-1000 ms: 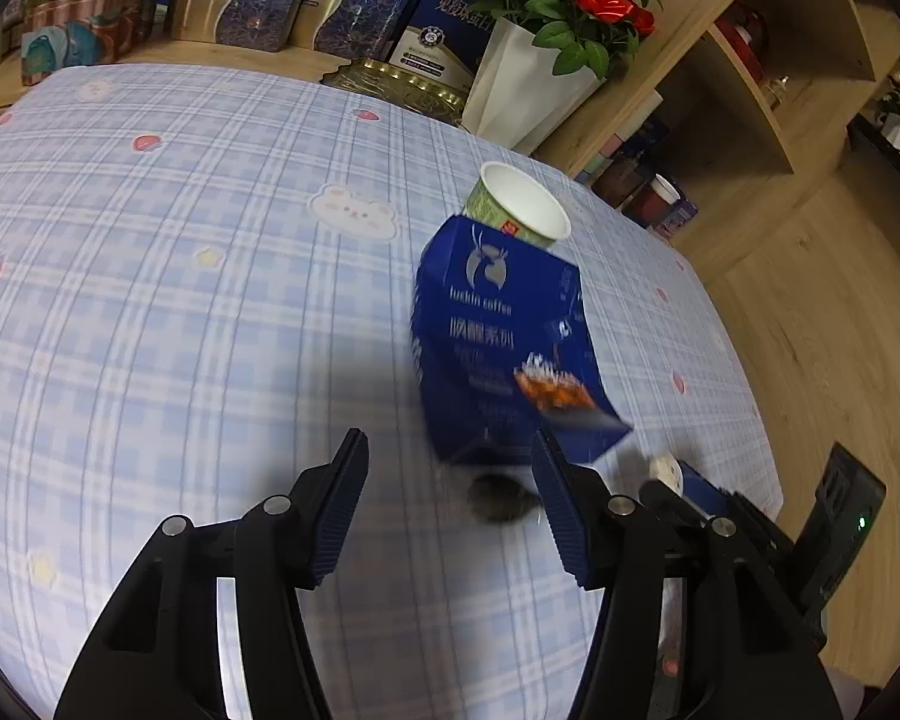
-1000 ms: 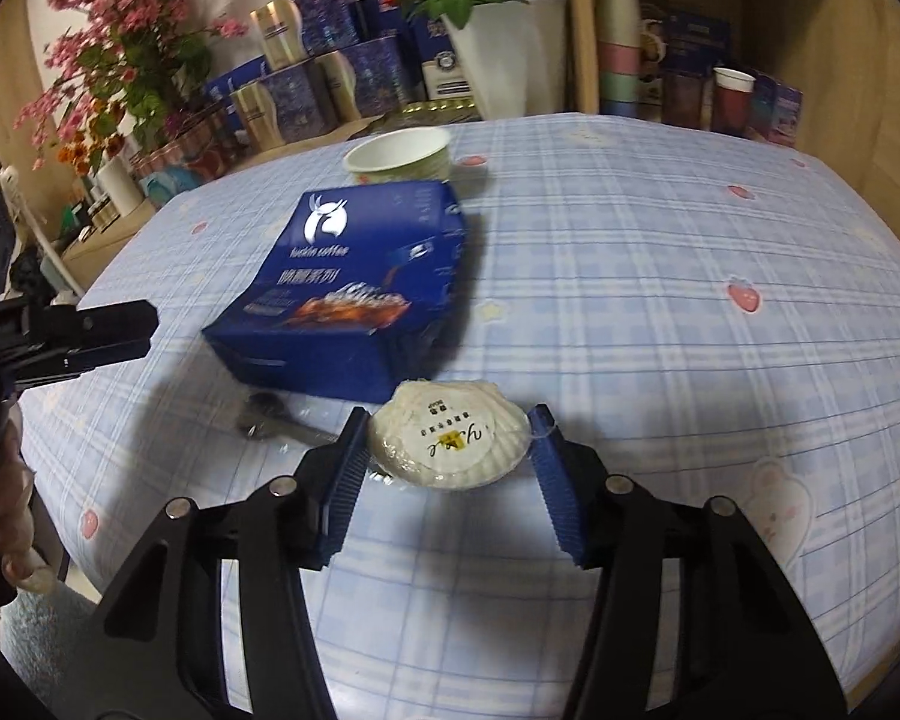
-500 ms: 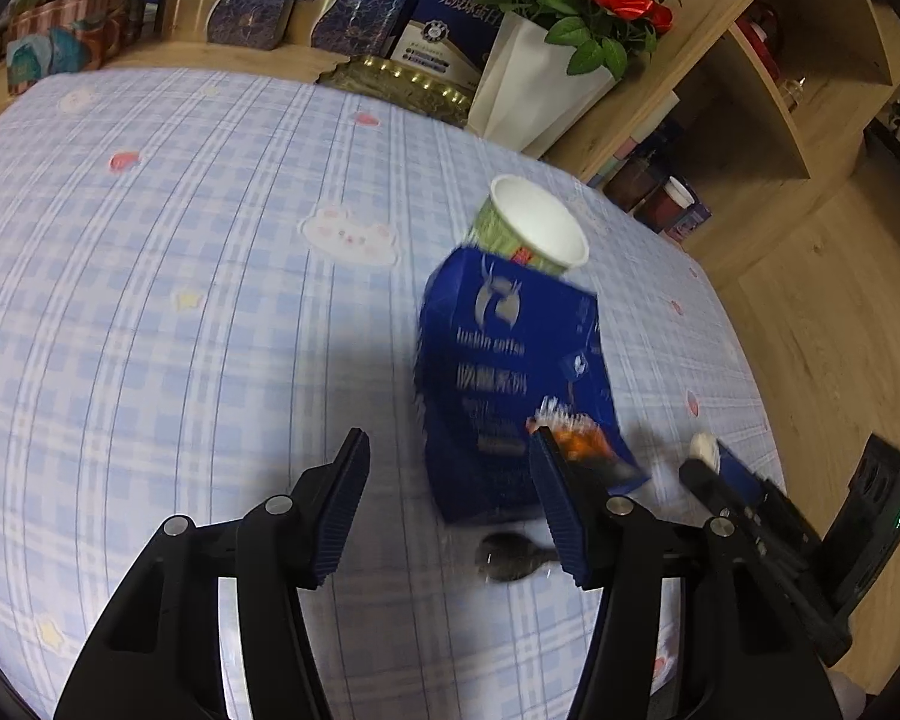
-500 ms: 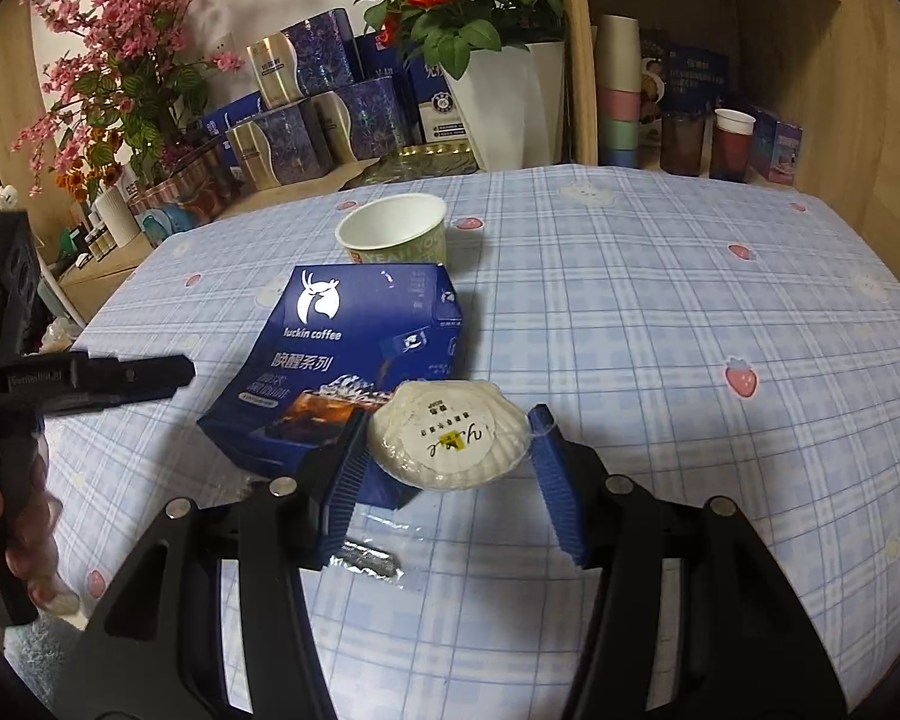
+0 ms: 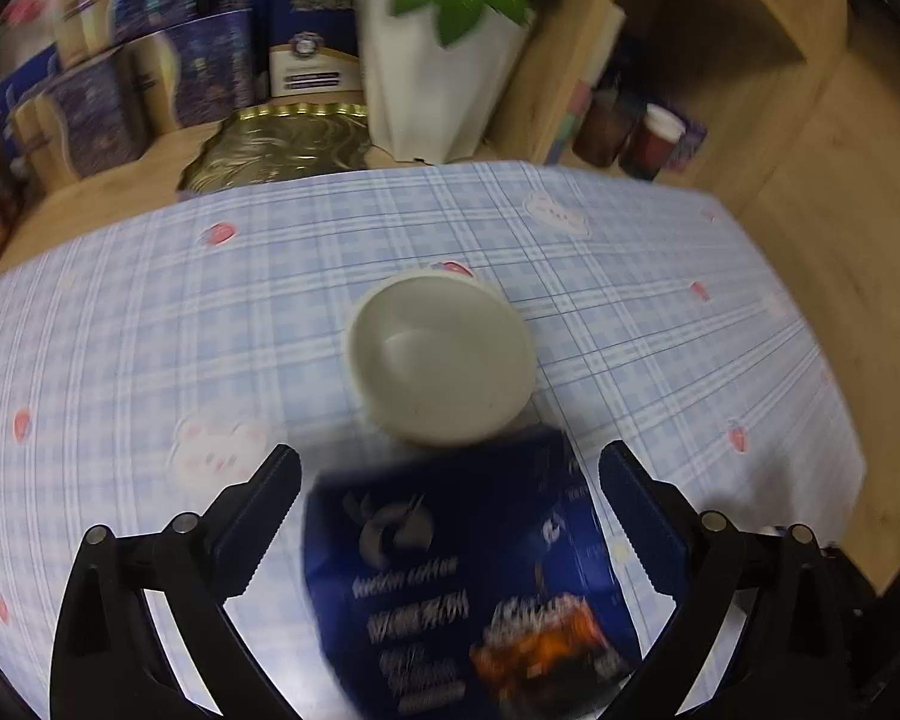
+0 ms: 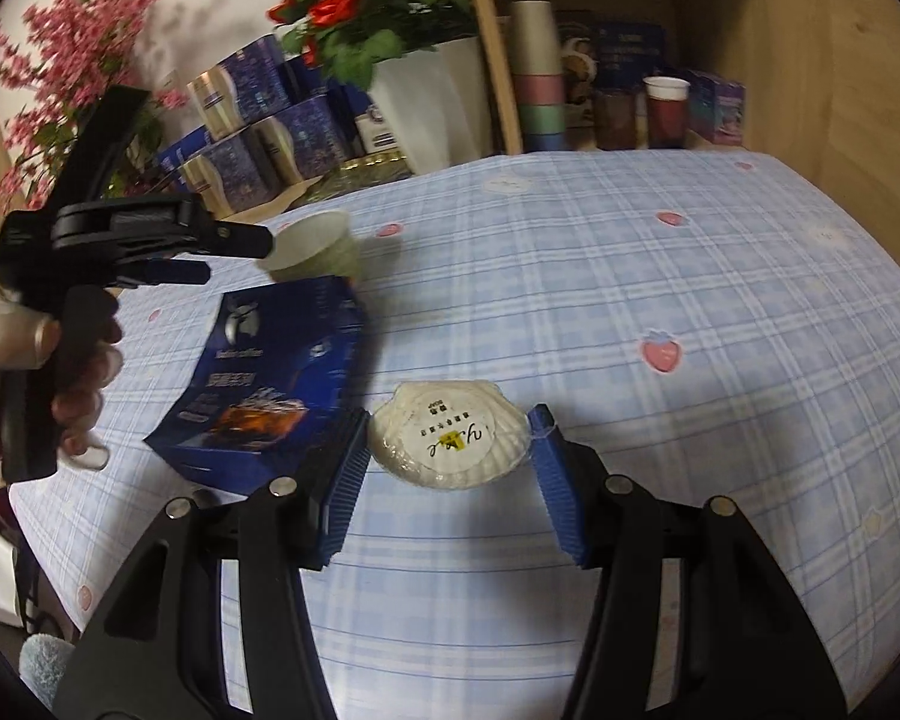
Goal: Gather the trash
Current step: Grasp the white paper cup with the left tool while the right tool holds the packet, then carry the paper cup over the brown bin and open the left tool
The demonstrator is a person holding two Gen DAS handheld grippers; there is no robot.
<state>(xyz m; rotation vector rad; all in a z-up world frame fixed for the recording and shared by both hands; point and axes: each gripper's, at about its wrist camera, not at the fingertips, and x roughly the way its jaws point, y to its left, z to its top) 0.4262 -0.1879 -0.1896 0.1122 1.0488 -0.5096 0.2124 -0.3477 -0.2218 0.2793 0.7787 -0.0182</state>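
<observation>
A blue coffee box (image 5: 450, 588) lies on the checked tablecloth (image 5: 120, 330), blurred, low between the fingers of my left gripper (image 5: 450, 461). Its jaws are opening wide and the pads stand apart from the box. A white paper cup (image 5: 441, 360), upright and empty, stands just beyond the box. In the right wrist view my right gripper (image 6: 450, 420) is shut on a white shell-shaped soap packet (image 6: 450, 450), held above the cloth. To its left are the box (image 6: 270, 384), the cup (image 6: 318, 246) and a person's hand (image 6: 42, 354) on the left gripper.
A white pot of red roses (image 5: 426, 90), a gold tray (image 5: 276, 144) and stacked blue boxes (image 5: 108, 102) stand behind the table. A wooden shelf (image 6: 630, 102) with cups is at the back right. The table edge (image 5: 810, 312) drops to a wooden floor on the right.
My left gripper swung forward over the blue box toward the cup and its jaws spread much wider. The right gripper drifted slightly, still holding the soap packet.
</observation>
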